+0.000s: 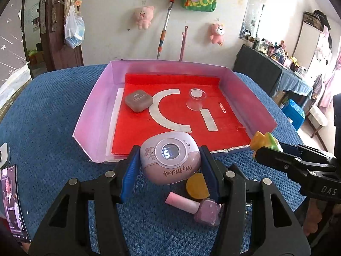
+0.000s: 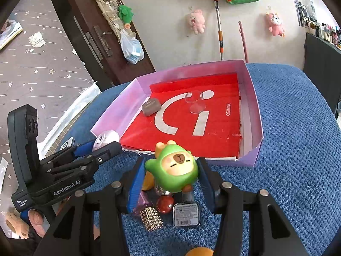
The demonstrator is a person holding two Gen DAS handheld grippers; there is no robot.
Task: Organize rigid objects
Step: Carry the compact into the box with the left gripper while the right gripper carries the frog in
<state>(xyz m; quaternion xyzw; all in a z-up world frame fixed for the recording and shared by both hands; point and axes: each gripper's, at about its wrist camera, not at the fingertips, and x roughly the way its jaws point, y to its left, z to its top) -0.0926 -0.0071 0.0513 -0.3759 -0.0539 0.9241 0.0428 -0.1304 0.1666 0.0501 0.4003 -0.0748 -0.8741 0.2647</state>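
Pink plastic, rounded like a pebble with a small lit window on top: that case sits pinched between the blue pads of the left tongs, held just short of the near edge of the tray. Just to its right, the right tongs grip a green toy figure with a sleepy brown face, likewise held at the tray's near lip.

Inside the tray, on its red liner, a brown-grey case lies far left and a clear cup stands upside down near the middle, well apart from each other. Beneath the tongs, on the blue cloth covering the bench, more small things wait: a pink tube, a yellow disc, a red ball, a studded gold piece and a small flat tin.

Both pieces look lifted and ready to go in, so the carrying step seems in hand. Next, I'd judge, each hand needs to reach forward over the near edge, lower onto open red space clear of the cup and grey case, then let go.
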